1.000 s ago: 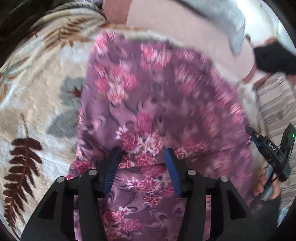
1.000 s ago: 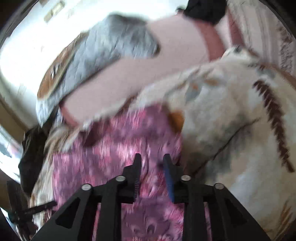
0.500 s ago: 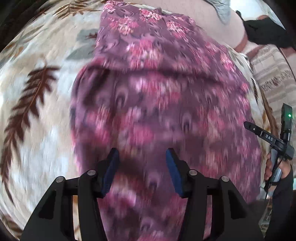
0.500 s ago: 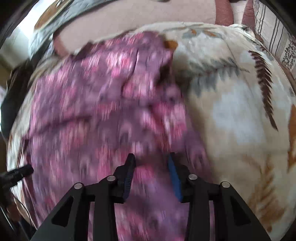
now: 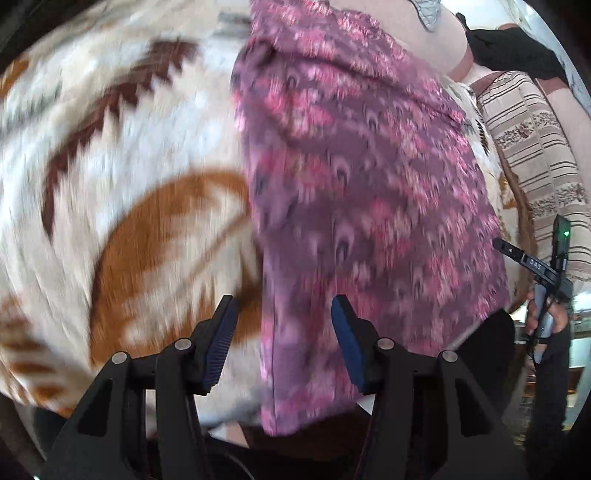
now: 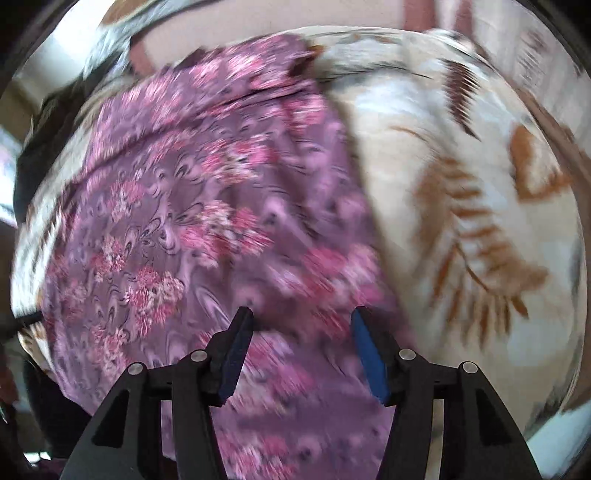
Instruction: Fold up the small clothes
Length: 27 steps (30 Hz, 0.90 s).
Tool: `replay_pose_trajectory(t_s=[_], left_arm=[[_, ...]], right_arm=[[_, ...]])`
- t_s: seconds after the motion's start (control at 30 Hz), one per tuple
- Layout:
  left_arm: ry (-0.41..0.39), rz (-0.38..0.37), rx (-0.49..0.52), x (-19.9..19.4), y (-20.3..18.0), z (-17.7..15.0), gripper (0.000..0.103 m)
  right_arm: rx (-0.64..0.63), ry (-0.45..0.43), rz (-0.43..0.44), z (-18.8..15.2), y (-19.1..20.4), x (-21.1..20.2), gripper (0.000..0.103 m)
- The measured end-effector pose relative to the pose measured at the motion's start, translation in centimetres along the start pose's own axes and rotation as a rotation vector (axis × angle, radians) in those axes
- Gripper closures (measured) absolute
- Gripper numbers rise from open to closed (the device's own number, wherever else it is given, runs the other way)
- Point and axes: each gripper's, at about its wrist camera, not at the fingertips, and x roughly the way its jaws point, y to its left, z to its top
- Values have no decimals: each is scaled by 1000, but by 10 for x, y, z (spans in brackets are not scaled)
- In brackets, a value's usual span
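Setting: a bed covered by a cream blanket (image 5: 122, 155) printed with brown and orange fern leaves; both views are smeared by motion blur.
Garment: a purple floral cloth (image 5: 362, 177) lies spread on the blanket, running from the near edge of the bed toward the far side, where a pink pillow or cushion (image 6: 280, 14) sits just beyond it.
Garment shape: it reads as one long panel with a straight seam along one side; a ridge of doubled fabric shows at its far end, but how many layers lie there cannot be told.
Left tool: the left tool (image 5: 282, 325) hovers above the garment's near left edge, jaws spread wide, holding nothing; blanket shows under one finger and cloth under the other.
Right tool: the right tool (image 6: 301, 347) hovers above the garment's near right part, jaws likewise spread wide and empty.
Done so far: judging from the flat lie, the cloth looks laid out and perhaps folded once lengthwise.
Left to do: it is still a long strip, so at least one crosswise fold, bringing the near end toward the far end, seems to remain.
Next need: each tool would have to close on a near corner first.
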Motion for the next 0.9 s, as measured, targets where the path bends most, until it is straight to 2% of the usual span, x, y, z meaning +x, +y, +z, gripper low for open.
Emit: replay_pose_trajectory(t_s=[0.1, 0.2, 0.27, 0.33, 0.47, 0.53, 0.6, 0.63, 0.67, 0.7, 0.73, 0.77, 0.83, 0.9], left_arm=[[55, -45, 12, 12, -3, -22, 51], [48, -53, 45, 11, -8, -39, 41], [47, -62, 55, 13, -13, -47, 40], [44, -73, 51, 14, -14, -51, 40], [56, -98, 42, 15, -11, -56, 40], [61, -101, 38, 16, -10, -57, 40], [61, -100, 40, 16, -12, -58, 42], [58, -107, 37, 16, -12, -59, 49], [63, -123, 28, 17, -11, -60, 81], [74, -132, 18, 19, -11, -59, 99], [91, -155, -7, 21, -8, -60, 99], [87, -161, -24, 21, -7, -60, 99], [84, -176, -35, 17, -7, -59, 99], [64, -224, -48, 8, -7, -57, 100]], right_arm=[[46, 24, 4, -16, -25, -6, 46], [29, 93, 1, -30, -35, -2, 46], [-11, 110, 18, -41, -37, -3, 46], [-31, 111, 6, -48, -39, -6, 47], [37, 49, 9, -51, -57, -18, 46], [69, 63, 24, -55, -68, -16, 46], [33, 69, 26, -58, -62, -15, 44], [4, 86, 46, -58, -57, -12, 44], [-33, 113, 85, -61, -52, -12, 47], [-59, 124, 94, -60, -46, -10, 61], [-93, 135, 85, -63, -41, -9, 79], [-118, 134, 79, -64, -38, -10, 84], [-139, 119, 93, -64, -35, -15, 91], [-124, 92, 132, -61, -29, -19, 93]])
